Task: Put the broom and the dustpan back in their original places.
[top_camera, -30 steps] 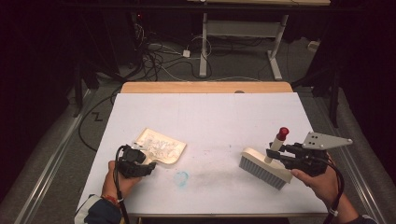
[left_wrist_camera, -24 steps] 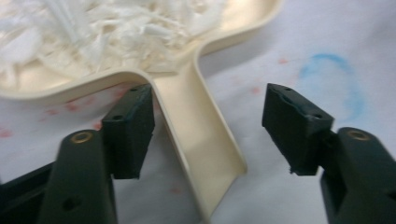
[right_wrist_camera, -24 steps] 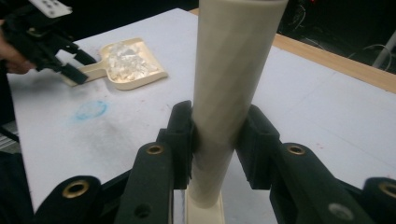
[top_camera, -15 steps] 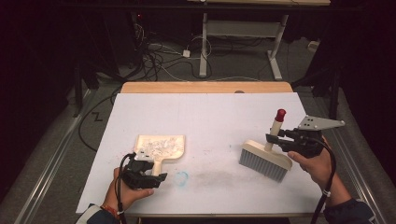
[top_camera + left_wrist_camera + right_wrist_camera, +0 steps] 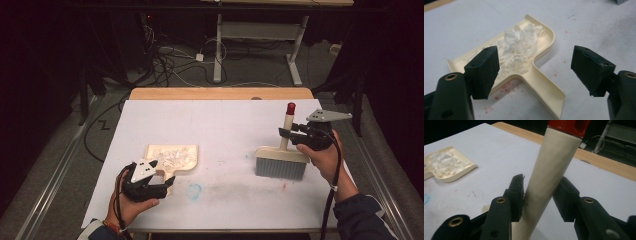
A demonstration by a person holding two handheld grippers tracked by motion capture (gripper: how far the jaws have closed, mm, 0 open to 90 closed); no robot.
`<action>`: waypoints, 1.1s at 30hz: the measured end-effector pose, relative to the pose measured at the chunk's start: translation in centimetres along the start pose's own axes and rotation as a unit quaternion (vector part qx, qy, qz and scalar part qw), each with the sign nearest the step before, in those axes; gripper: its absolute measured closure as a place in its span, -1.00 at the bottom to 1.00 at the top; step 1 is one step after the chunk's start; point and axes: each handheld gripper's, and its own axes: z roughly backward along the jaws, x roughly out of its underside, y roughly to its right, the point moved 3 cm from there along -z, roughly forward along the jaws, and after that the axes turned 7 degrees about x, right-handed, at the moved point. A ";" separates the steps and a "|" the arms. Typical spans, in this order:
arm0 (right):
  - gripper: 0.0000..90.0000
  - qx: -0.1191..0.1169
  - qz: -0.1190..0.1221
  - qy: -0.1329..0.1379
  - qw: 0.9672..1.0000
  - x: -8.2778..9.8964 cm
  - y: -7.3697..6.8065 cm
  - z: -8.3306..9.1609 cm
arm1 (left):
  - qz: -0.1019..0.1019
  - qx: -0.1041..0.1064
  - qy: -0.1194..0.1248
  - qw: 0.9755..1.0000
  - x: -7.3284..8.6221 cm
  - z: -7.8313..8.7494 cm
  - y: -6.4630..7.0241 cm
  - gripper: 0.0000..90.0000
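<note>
White bench near its front edge: dustpan (image 5: 172, 157) holds the swept scraps (sweeping looks finished), left gripper (image 5: 167, 186) has just been opening, nothing between its jaws, right gripper (image 5: 283, 133) easing off the standing brush (image 5: 281, 160).

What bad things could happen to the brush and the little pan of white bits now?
1. The brush stands on its bristles, and the right hand-held gripper has just been loosening on the handle; a gap shows at one pad, so the brush might topple.
2. The left hand-held gripper has just been opening and is off the dustpan. A nudge to its handle could tip the white scraps out onto the table.
</note>
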 end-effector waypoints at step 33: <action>0.11 0.114 -0.002 -0.028 0.993 -0.5 0.9 -6.5 | -0.042 -0.016 0.003 0.999 0.5 -0.7 0.6 -0.51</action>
